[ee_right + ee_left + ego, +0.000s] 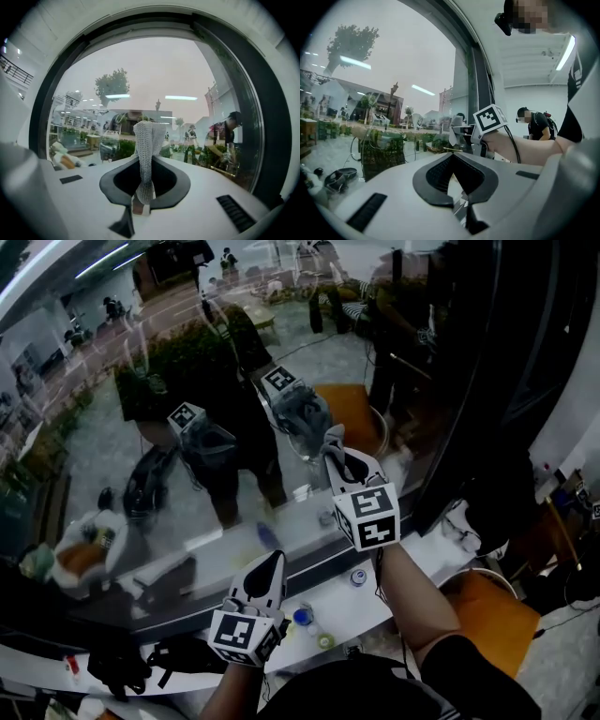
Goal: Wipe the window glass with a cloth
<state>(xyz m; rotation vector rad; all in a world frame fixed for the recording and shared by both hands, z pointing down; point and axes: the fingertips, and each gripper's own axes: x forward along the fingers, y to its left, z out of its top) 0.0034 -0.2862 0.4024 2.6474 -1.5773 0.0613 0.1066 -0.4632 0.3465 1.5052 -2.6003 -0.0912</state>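
Up against the large reflective window glass, my right tool is clenched on a white knitted mesh cloth. Right gripper view: cloth strip pinched between both dark pads, standing upright out of the jaws, top end folded and facing the glass. Head view: cloth end looks to meet its own reflection on the glass, so it appears touching; the right gripper view alone doesn't settle contact. Right tool sits toward the right side of the glass, near the dark window frame.

Left tool is lower, below the glass, over the white window sill and apart from the glass. Left gripper view: jaws drawn together, nothing between them, just a thin sliver of light. That view also shows the right tool's marker cube and my forearm to the right of the glass.

Small blue cap lies on the sill just beside the left tool.
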